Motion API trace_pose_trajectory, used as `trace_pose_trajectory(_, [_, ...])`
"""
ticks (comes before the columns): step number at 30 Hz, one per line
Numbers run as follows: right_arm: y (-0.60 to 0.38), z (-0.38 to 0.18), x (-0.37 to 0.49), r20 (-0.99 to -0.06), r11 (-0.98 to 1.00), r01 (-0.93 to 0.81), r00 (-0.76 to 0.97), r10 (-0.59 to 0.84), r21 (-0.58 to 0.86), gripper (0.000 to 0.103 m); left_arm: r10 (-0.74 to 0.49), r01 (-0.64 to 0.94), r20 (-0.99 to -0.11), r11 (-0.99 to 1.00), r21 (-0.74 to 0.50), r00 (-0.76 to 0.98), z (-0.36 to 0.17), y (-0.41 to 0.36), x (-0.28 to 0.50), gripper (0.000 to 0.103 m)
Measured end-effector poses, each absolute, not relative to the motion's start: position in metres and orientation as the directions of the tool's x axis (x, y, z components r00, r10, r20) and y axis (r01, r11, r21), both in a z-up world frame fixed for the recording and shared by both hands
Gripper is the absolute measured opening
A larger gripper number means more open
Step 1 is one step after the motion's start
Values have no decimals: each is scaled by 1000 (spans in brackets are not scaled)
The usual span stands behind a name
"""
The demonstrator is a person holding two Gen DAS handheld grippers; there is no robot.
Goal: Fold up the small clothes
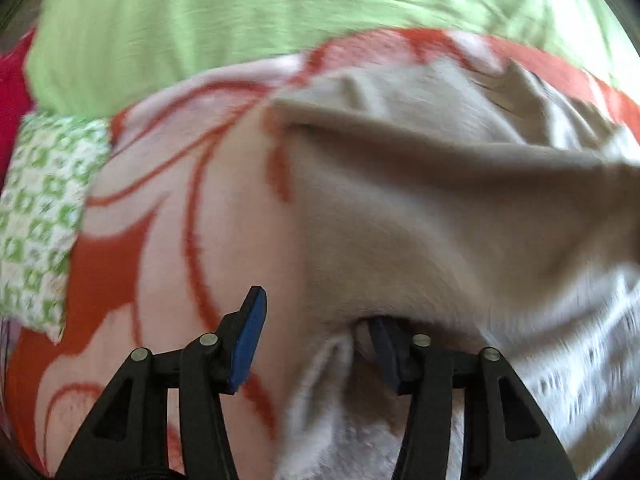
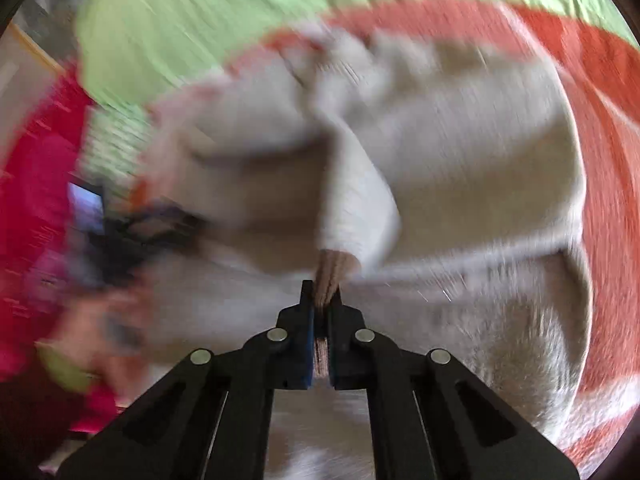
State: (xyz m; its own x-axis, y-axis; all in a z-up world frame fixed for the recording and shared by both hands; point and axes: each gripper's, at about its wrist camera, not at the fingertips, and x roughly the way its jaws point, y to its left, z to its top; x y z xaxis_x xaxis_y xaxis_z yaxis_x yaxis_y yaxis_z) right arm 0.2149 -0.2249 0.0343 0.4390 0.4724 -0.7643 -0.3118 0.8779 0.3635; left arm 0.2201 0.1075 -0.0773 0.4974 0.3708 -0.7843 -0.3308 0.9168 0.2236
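A small beige-white garment (image 1: 440, 208) lies rumpled on a pink and orange patterned blanket (image 1: 168, 208). My left gripper (image 1: 316, 320) is open, its right finger tucked under the garment's near edge and its left finger (image 1: 250, 336) bare over the blanket. In the right wrist view the garment (image 2: 460, 152) is blurred. My right gripper (image 2: 325, 300) is shut on the ribbed cuff (image 2: 332, 272) of its sleeve (image 2: 360, 200), which rises from the jaws.
A light green sheet (image 1: 240, 12) lies beyond the blanket. A green and white patterned cloth (image 1: 40, 208) and red fabric (image 1: 12, 92) are at the left. In the right wrist view the left gripper (image 2: 132, 236) is a dark blur beside red fabric (image 2: 36, 200).
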Motion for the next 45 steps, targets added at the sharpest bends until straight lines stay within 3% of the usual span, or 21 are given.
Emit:
trace_pose_trajectory(2, [-238, 83, 216, -655, 805, -375, 468, 593, 460, 6, 370, -412, -794, 896, 167, 483, -77, 124, 217, 50])
trace_pose_trajectory(4, [-256, 111, 224, -628, 797, -396, 491, 604, 457, 6, 325, -472, -810, 879, 68, 488, -77, 140, 211, 50])
trace_pose_trajectory(6, [-275, 106, 238, -678, 842, -362, 501, 538, 400, 5, 301, -495, -815, 868, 20, 494, -78, 146, 211, 50])
trace_pose_trajectory(8, [-295, 82, 255, -764, 902, -283, 485, 427, 325, 5, 305, -500, -819, 866, 26, 486, -81, 142, 213, 50])
trace_pose_trajectory(12, [-314, 30, 272, -844, 956, -225, 461, 275, 188, 5, 318, -520, -822, 853, 31, 472, -86, 139, 211, 50])
trace_pose_trajectory(15, [-313, 23, 275, -828, 970, -235, 529, 186, 68, 5, 311, -527, -824, 850, 18, 474, -86, 140, 209, 51])
trace_pose_trajectory(18, [-305, 43, 269, -743, 956, -292, 642, 188, -10, 5, 313, -523, -824, 852, 23, 472, -88, 139, 207, 52])
trace_pose_trajectory(21, [-297, 28, 278, -783, 943, -306, 615, 90, -131, 5, 312, -523, -826, 852, 24, 470, -88, 136, 207, 52])
trace_pose_trajectory(24, [-301, 5, 286, -831, 948, -288, 554, 52, -133, 6, 309, -529, -828, 849, 18, 468, -90, 137, 206, 52])
trace_pose_trajectory(26, [-307, 0, 286, -843, 961, -242, 538, 17, -135, 16, 303, -539, -829, 843, 2, 470, -92, 141, 204, 56])
trace_pose_trajectory(29, [-320, 5, 283, -834, 982, -175, 550, 43, -65, 21, 285, -554, -835, 832, -28, 471, -94, 148, 201, 60])
trace_pose_trajectory(32, [-317, 17, 275, -818, 983, -151, 575, 5, -101, 22, 247, -549, -847, 834, -61, 470, -93, 153, 195, 60])
trace_pose_trajectory(37, [-315, 37, 249, -769, 991, -131, 636, 64, -26, 39, 149, -481, -855, 867, -129, 497, -82, 144, 165, 57])
trace_pose_trajectory(41, [-308, 39, 238, -753, 981, -168, 632, 185, 101, 39, 106, -395, -800, 903, -172, 590, -49, 128, 147, 57])
trace_pose_trajectory(45, [-280, 26, 248, -765, 958, -231, 582, 276, 170, 39, 47, -329, -759, 917, -224, 649, -27, 118, 180, 58])
